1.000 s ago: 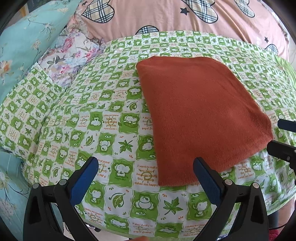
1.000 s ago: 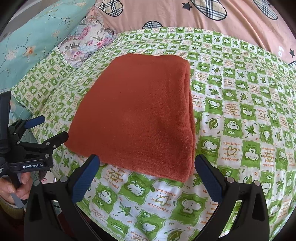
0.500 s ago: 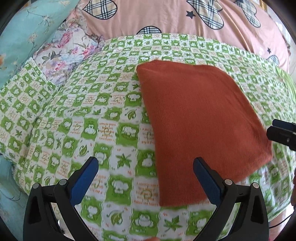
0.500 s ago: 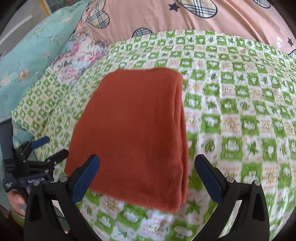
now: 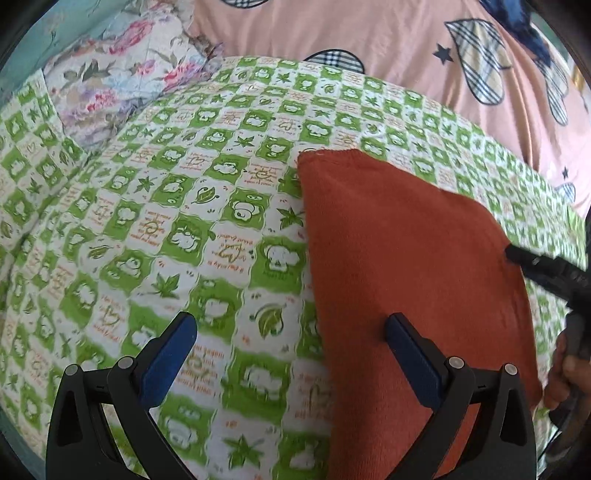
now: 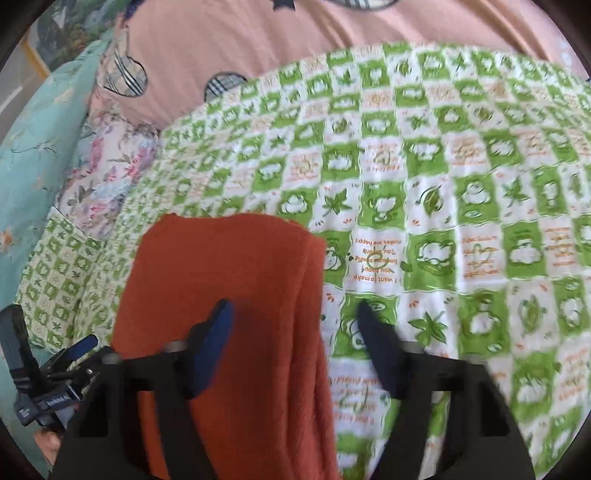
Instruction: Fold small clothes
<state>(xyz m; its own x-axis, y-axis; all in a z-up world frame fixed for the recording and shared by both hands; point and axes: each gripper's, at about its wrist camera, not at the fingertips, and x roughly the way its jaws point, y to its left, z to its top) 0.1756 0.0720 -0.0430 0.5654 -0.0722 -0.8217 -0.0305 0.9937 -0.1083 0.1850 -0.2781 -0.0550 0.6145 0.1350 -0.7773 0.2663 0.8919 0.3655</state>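
A folded rust-orange cloth (image 5: 406, 258) lies flat on the green-and-white checked bedspread (image 5: 166, 221). My left gripper (image 5: 291, 332) is open and straddles the cloth's left edge, its right finger over the cloth and its left finger over the bedspread. In the right wrist view the same cloth (image 6: 229, 280) shows its layered right edge. My right gripper (image 6: 295, 325) is open around that edge, blurred by motion, its left finger over the cloth. The right gripper's tip (image 5: 532, 262) reaches over the cloth's right side in the left wrist view.
A pink quilt (image 5: 369, 33) with plaid hearts lies behind the bedspread. A floral pillow (image 5: 122, 70) and a teal pillow (image 6: 33, 147) sit at the far left. A hand (image 5: 569, 373) holds the right gripper's handle at the right edge.
Both grippers have moved forward and down onto the cloth, each now straddling one of its side edges. The right gripper's fingers have drawn closer together.
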